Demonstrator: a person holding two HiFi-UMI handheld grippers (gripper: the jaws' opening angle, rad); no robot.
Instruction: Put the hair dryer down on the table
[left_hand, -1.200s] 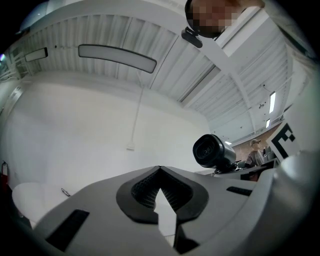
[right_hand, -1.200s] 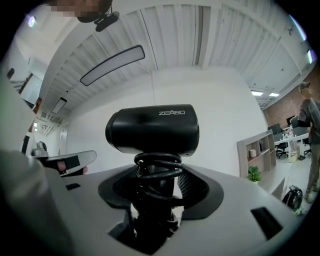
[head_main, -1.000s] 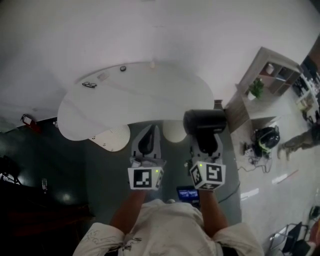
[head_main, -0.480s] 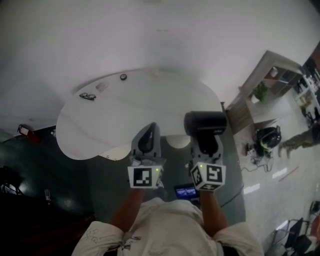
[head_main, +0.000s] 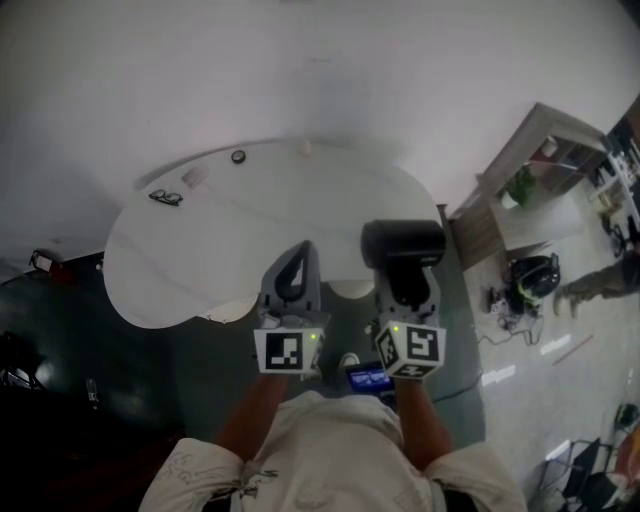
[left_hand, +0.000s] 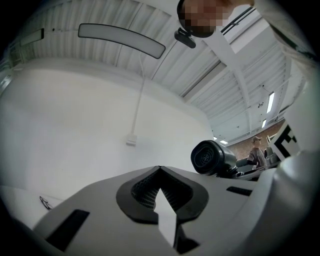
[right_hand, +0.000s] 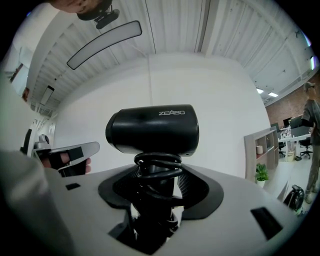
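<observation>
A black hair dryer (head_main: 403, 243) stands upright in my right gripper (head_main: 405, 283), above the near right edge of the white table (head_main: 250, 230). In the right gripper view the jaws are shut on its handle, which has the black cord (right_hand: 159, 165) wound round it, and the dryer's barrel (right_hand: 152, 130) lies crosswise above them. My left gripper (head_main: 296, 270) hovers beside it over the table's near edge, its jaws meeting in a point with nothing in them. The left gripper view shows the hair dryer's round end (left_hand: 210, 157) to the right.
Spectacles (head_main: 165, 197), a small dark round thing (head_main: 238, 156) and a small white thing (head_main: 306, 148) lie at the table's far side. To the right stand a shelf unit with a plant (head_main: 517, 180), a black bag (head_main: 533, 275) on the floor and a person (head_main: 600, 280).
Both grippers have come forward from the table's near edge to over it. The hair dryer stays held upright in the right gripper.
</observation>
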